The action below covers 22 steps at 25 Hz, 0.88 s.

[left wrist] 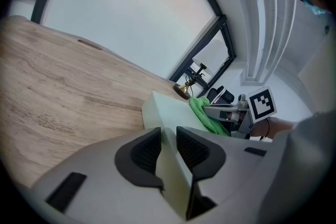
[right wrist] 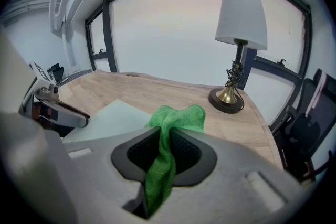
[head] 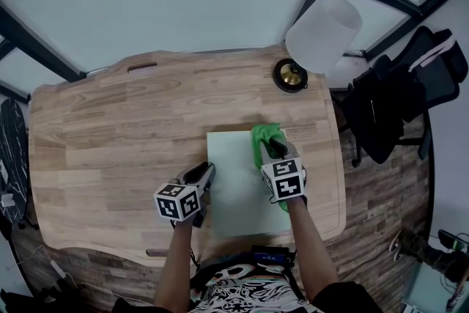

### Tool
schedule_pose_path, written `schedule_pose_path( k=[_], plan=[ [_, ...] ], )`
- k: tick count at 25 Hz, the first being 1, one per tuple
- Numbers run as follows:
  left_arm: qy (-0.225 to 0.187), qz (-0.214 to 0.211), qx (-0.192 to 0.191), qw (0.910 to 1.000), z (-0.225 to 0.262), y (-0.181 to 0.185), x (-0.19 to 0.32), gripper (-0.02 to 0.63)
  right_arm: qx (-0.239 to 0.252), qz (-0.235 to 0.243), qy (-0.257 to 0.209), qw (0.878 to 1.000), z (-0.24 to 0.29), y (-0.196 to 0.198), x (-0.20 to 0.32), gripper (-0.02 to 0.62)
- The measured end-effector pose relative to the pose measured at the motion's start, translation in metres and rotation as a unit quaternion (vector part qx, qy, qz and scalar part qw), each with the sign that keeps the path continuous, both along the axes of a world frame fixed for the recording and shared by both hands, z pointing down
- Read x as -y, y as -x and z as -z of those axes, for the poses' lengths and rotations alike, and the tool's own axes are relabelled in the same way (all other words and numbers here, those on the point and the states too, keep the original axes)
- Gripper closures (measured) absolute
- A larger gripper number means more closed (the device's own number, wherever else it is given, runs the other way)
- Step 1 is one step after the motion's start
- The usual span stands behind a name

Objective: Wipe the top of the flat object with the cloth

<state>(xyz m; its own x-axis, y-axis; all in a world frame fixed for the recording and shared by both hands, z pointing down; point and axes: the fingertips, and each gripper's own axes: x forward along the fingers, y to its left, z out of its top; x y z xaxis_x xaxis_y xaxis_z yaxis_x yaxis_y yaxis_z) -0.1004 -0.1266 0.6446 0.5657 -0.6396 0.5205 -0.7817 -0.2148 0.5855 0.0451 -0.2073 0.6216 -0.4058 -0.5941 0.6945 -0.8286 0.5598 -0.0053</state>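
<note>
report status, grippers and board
Left gripper clamped on pale green board, left edge. Right gripper shut on green cloth, resting at board's far right corner. Table lamp beyond, clear.

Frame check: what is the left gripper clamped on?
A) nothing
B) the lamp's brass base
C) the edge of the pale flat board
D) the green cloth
C: the left gripper grips the edge of the pale flat board, while the green cloth sits in the right gripper.
</note>
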Motion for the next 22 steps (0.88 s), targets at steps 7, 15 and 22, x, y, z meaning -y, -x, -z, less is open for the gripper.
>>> schedule_pose_path(
  k=[7, 15, 22],
  plan=[
    [-0.007, 0.0, 0.019, 0.9998, 0.0, 0.0, -0.001, 0.514, 0.03, 0.013, 0.026, 0.999, -0.001, 0.017, -0.001, 0.532],
    [-0.022, 0.009, 0.043, 0.9988, 0.001, 0.0, -0.001, 0.515, 0.056, 0.045, 0.052, 0.996, -0.002, 0.044, -0.007, 0.532],
    [-0.03, 0.023, 0.046, 0.9982, 0.0, 0.0, -0.002, 0.515, 0.065, 0.064, 0.059, 0.994, -0.002, 0.065, -0.011, 0.532]
  ],
)
